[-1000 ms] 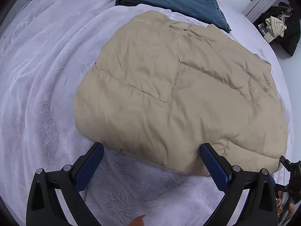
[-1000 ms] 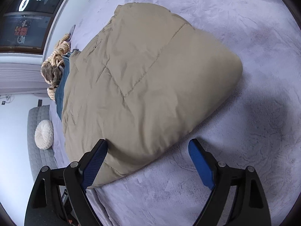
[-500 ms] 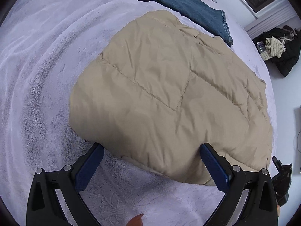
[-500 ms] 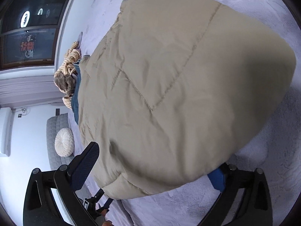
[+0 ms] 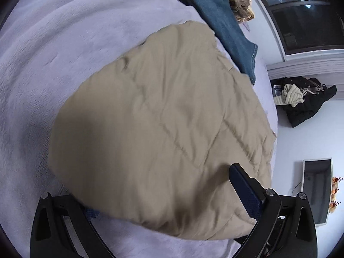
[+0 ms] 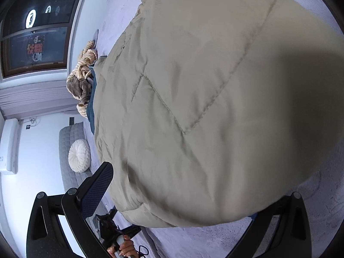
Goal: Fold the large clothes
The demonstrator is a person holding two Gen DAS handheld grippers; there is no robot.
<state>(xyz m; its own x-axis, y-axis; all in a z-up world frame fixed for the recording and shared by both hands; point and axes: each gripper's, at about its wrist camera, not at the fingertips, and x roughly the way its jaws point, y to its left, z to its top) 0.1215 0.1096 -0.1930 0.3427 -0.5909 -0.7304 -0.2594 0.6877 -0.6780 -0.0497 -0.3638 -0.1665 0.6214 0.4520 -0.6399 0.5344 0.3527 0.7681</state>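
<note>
Item: right gripper [image 6: 182, 195], jaws having just been opening to full width, straddling the near edge of the beige padded coat [image 6: 204, 96], not pinching. Left gripper [image 5: 172, 195] likewise straddling. Coat lying folded beside the jeans [image 5: 225, 28]. We are judging: closing on both corners next.

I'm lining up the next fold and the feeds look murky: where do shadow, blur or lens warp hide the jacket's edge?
Left wrist view: shadow darkens the near-left part of the beige quilted jacket, slight motion blur, one finger of the left gripper hidden beneath it. Right wrist view: heavy shadow over the jacket's right side, fisheye bulge, soft focus up close; right gripper straddles the hem.
</note>
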